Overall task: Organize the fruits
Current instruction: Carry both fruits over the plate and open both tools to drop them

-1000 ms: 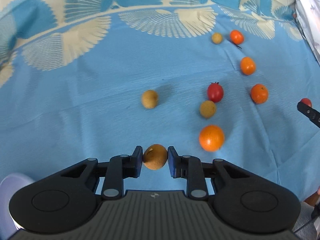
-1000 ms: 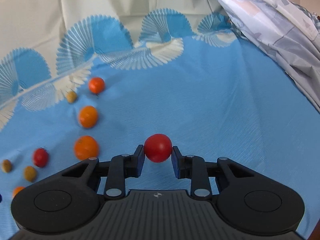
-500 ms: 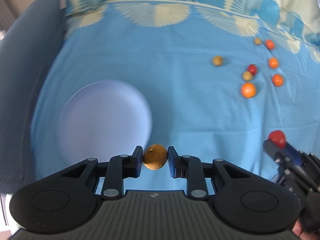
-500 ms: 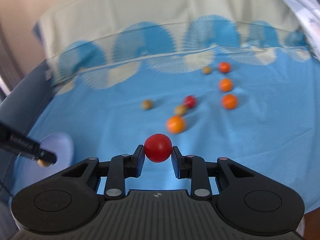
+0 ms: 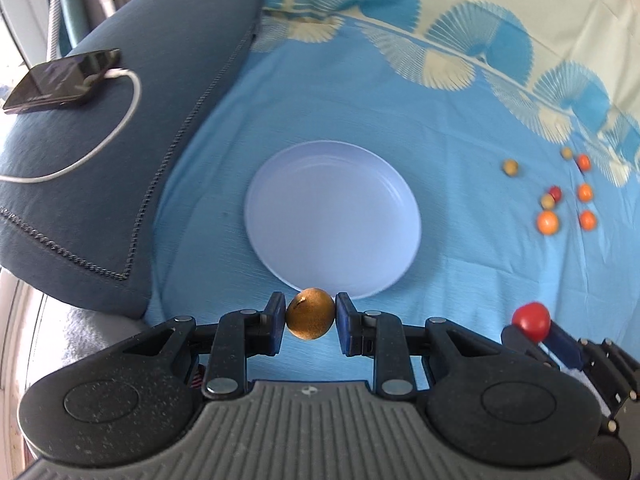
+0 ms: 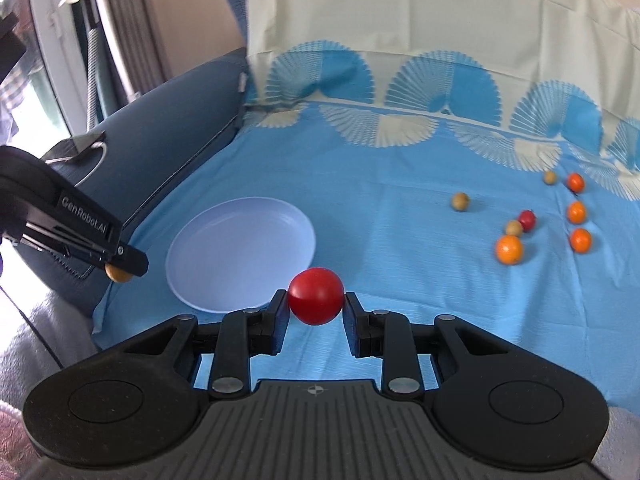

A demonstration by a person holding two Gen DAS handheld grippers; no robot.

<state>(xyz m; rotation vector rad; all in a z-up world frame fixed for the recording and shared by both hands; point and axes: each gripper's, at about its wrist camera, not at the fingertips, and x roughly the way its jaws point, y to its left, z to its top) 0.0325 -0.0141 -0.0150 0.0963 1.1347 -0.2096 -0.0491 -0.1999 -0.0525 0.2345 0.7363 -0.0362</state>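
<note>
Left gripper (image 5: 310,317) clamps brown fruit (image 5: 310,318), plate (image 5: 280,184) just beyond it. Right gripper (image 6: 316,307) clamps red tomato (image 6: 316,295); plate lies far-left.

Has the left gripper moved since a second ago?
Yes. The left gripper carried its brown fruit away from the loose fruits, toward the plate.

Home setting, most likely a bedroom. Surface is a bed covered in a blue sheet (image 6: 400,208) with a cream fan-pattern border. A dark blue pillow (image 5: 120,152) sits at the side, with a phone (image 5: 60,80) lying on it, plugged into a white charging cable (image 5: 116,128). Behind the pillow, what looks like a window frame with curtain (image 6: 120,32); blurry there.
</note>
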